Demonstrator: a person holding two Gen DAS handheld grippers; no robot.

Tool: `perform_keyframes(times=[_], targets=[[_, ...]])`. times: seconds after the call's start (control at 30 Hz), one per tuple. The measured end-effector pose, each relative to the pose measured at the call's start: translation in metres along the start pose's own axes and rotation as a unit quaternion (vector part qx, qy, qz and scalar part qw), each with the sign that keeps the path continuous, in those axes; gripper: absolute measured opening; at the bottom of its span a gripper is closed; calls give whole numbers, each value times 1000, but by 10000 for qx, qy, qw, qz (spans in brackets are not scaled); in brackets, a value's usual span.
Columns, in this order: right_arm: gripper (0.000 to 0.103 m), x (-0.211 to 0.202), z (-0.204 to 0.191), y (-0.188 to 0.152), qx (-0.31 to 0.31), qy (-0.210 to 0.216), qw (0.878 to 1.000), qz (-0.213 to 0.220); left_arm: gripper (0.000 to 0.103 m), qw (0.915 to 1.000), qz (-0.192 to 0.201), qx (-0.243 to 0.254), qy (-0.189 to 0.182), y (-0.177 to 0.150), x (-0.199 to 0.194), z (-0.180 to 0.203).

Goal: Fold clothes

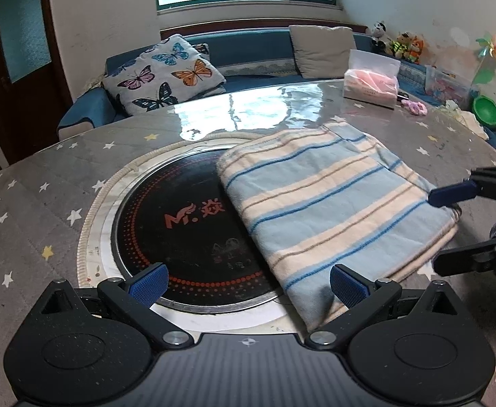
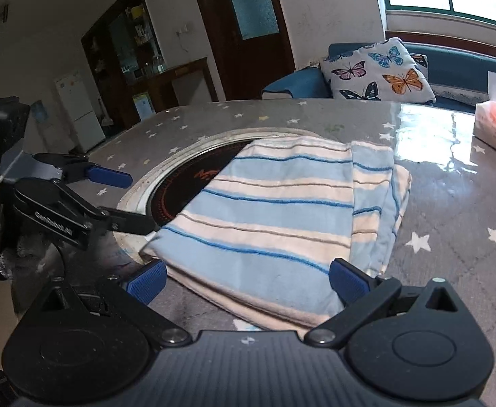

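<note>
Towel between both open tongs

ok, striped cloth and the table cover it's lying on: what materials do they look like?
Striped cloth: soft knit or fleece, probably cotton-like; matte, slightly fuzzy nap, thick limp folded edges. Table cover: quilted grey star-print fabric under what looks like a clear plastic sheet; stitch lines show, and the surface mirrors the window with sharp glare.

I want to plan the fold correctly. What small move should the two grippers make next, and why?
Probably close the right gripper on the near edge of the striped towel, which lies between its open fingers. The left gripper is also open, at another edge, holding nothing. The towel lies flat, already folded, partly over the round cooktop.
</note>
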State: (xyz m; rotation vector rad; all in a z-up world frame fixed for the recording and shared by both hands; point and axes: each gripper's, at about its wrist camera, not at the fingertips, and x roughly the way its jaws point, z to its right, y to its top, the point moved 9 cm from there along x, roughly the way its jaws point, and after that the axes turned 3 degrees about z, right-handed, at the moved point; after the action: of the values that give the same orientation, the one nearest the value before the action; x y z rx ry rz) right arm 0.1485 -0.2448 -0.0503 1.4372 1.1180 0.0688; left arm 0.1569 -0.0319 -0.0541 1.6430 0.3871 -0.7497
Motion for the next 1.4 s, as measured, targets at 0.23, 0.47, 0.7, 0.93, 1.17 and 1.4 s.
perform_keyframes(times=[0.23, 0.47, 0.7, 0.93, 1.17, 1.4], targets=[[103, -3, 3, -11, 24, 27, 10000, -58, 103, 9989, -223, 320, 258, -15, 11, 0], [103, -11, -7, 0, -101, 138, 9999, 13, 103, 9986, -319, 340, 258, -23, 10, -6], [103, -4, -6, -6, -159, 102, 9997, -130, 103, 9996, -198, 141, 131, -8, 5, -8], [103, 5, -9, 10, -170, 224, 9996, -1, 103, 9991, -267, 252, 193, -2, 23, 1], [103, 8, 0, 4, -49, 251, 9996, -116, 103, 9992, -267, 97, 285, 10, 29, -12], [103, 12, 10, 16, 6, 126, 9999, -10, 103, 9985, -226, -163, 475, 52, 68, -25]])
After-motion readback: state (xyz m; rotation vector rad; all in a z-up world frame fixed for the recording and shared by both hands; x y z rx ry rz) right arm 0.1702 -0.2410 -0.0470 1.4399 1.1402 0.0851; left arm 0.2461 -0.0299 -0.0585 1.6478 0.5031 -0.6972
